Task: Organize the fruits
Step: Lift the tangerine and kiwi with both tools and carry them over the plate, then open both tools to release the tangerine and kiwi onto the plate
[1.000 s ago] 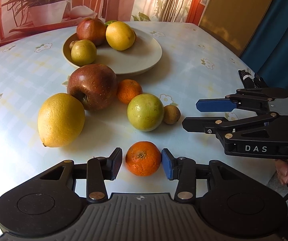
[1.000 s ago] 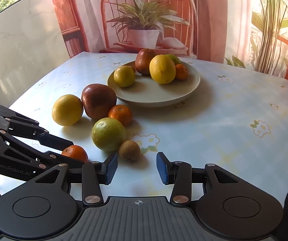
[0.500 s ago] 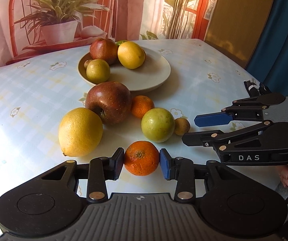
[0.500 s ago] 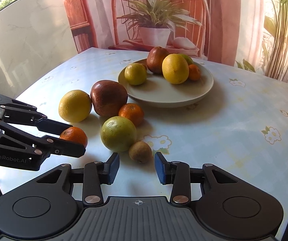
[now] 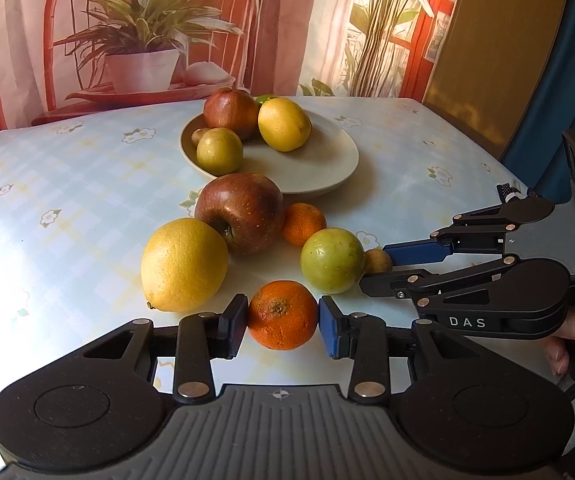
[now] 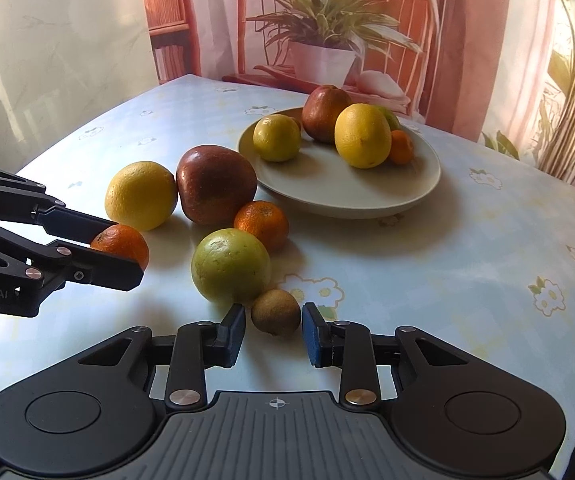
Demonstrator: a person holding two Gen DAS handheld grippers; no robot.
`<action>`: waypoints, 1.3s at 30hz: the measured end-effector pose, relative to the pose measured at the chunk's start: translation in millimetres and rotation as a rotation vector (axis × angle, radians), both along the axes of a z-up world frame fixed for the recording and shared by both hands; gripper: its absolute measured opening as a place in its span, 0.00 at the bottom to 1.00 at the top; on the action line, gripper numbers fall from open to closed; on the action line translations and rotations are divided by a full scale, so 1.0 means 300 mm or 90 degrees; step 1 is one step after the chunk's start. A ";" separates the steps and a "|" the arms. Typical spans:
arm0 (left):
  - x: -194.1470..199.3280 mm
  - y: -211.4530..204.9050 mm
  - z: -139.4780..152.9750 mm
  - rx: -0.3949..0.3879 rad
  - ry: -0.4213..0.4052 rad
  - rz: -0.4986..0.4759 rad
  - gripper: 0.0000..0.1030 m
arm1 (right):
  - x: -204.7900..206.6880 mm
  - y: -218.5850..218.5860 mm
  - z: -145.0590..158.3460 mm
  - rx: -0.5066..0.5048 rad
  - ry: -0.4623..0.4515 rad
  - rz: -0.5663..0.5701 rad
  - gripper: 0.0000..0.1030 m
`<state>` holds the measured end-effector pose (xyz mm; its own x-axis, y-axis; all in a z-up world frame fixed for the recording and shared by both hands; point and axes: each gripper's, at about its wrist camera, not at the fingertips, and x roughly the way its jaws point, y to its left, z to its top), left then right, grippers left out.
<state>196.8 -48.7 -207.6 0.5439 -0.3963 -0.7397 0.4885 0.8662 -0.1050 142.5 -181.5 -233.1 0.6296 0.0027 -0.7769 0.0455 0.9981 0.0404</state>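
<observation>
Both claws hold fruit near the plate [image 6: 427,184]. Left claw [image 5: 282,322] squeezes the orange tangerine [image 5: 282,315], on the table in front of the plate. Right claw [image 6: 273,330] has shut on the tiny brown kiwi [image 6: 276,312], in front of the plate beside the green fruit [image 6: 229,266]. Both fruits are light, round and a bit soft, so hold them at their fat middles and squeeze gently. A moment ago both claws were wider, with neither fruit pinched.
</observation>
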 end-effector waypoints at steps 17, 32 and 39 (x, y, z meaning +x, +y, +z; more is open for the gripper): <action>-0.002 -0.007 -0.001 0.002 -0.005 -0.005 0.39 | -0.032 -0.017 0.007 0.018 -0.011 -0.020 0.24; 0.087 -0.005 0.214 -0.037 -0.088 -0.028 0.39 | 0.002 -0.100 0.227 0.024 -0.104 -0.029 0.24; 0.167 -0.021 0.337 -0.037 -0.156 -0.024 0.39 | 0.079 -0.164 0.343 0.007 -0.152 -0.026 0.24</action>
